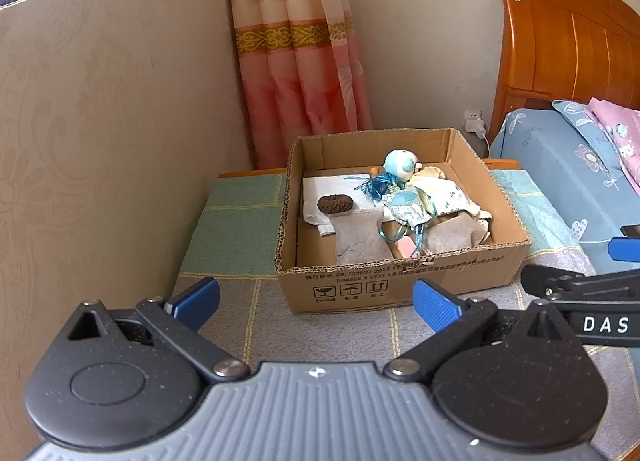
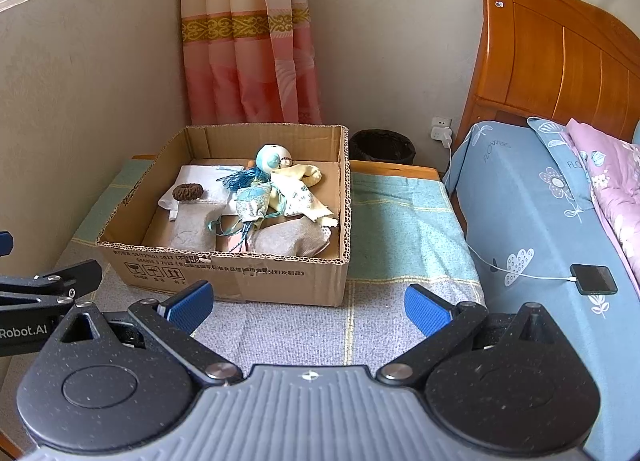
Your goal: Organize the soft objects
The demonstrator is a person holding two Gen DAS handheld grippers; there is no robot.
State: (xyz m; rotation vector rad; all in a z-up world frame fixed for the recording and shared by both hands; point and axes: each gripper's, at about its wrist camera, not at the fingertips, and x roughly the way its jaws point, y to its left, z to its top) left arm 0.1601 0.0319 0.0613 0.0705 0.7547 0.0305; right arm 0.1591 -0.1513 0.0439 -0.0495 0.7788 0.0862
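An open cardboard box (image 1: 400,281) (image 2: 240,273) stands on a checked cloth-covered surface. Inside lie a blue-and-white round toy (image 1: 400,163) (image 2: 274,157), a blue tassel (image 1: 376,183) (image 2: 240,177), a blue patterned pouch (image 1: 404,207) (image 2: 252,201), a cream printed cloth (image 1: 448,193) (image 2: 300,193), a brown fuzzy lump (image 1: 335,204) (image 2: 188,193) on white fabric, and grey socks (image 1: 358,237) (image 2: 288,241). My left gripper (image 1: 316,303) is open and empty, in front of the box. My right gripper (image 2: 308,305) is open and empty, also in front of the box.
The checked cloth (image 1: 240,221) (image 2: 400,229) covers a low table beside a wall. A bed with a blue sheet (image 2: 540,221) and wooden headboard (image 2: 560,61) is on the right. A phone (image 2: 594,279) on a charging cable lies on it. A black bin (image 2: 382,145) stands behind.
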